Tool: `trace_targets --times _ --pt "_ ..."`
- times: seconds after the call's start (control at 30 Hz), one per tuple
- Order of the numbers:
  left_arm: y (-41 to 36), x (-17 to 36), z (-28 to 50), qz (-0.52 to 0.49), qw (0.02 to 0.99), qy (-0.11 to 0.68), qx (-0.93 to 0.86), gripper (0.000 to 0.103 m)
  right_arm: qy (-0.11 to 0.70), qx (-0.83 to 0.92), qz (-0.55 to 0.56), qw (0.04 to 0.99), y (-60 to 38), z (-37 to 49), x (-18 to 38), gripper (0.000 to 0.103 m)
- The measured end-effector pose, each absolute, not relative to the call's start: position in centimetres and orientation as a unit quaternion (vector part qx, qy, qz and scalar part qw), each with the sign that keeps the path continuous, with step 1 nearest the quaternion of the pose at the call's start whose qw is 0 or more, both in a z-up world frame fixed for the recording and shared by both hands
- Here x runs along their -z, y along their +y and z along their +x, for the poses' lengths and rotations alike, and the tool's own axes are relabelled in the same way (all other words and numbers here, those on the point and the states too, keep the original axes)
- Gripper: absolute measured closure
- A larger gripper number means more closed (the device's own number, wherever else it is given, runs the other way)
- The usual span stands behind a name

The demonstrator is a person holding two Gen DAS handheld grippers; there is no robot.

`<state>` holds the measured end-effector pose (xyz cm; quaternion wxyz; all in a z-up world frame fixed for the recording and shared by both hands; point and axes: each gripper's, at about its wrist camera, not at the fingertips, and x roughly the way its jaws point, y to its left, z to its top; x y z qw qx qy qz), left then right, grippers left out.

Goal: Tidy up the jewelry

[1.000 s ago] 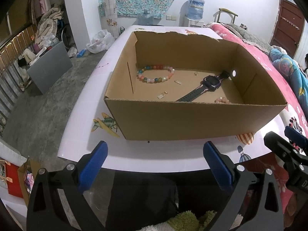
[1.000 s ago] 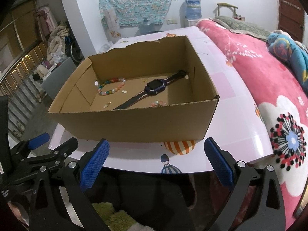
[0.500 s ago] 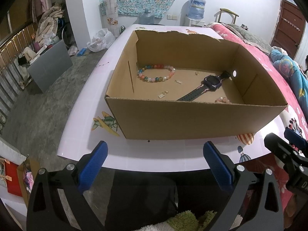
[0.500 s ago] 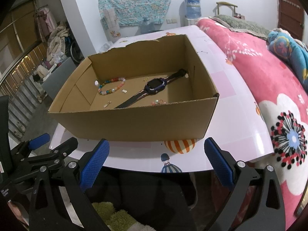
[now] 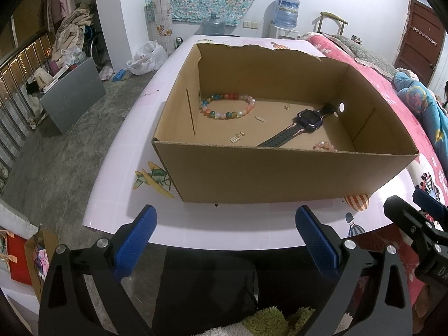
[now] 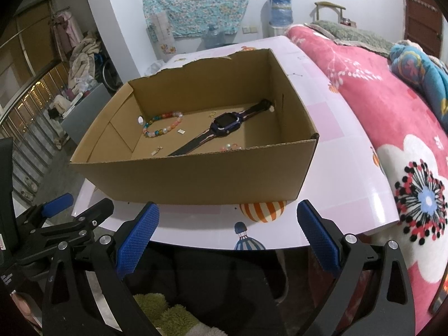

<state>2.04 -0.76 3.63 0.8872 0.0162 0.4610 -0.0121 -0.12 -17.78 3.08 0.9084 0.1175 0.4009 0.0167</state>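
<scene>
Resting on a glossy pink counter (image 5: pixel 117 196) printed with cartoon balloons, an open cardboard box (image 5: pixel 280 176) holds the jewelry. Near the box's far left corner lies a bracelet (image 5: pixel 227 105) of round glassy beads in blue, orange, pink and white, laid as a flat oval with its long axis running left to right. Toward the right wall lies a smartwatch (image 5: pixel 308 117) with a dark square face and a dark strap trimmed in pink; its long axis runs diagonally, from the far right wall toward the near wall's middle. A smaller pink bead bracelet (image 5: pixel 324 146) sits just behind the near wall. Two small metal charms (image 5: pixel 237 137) lie between bracelet and watch. Both the left tool (image 5: pixel 226 240) and the right tool (image 6: pixel 228 238) hover before the counter's near edge, blue-padded jaws spread wide, grasping nothing.
</scene>
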Motion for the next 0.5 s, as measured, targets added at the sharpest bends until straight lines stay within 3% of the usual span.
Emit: trace_targets --times 0.5 --pt "-0.84 -3.44 1.97 0.009 0.886 0.464 0.006 0.006 0.402 -0.014 0.121 0.907 -18.13 -0.27 -2.89 0.008"
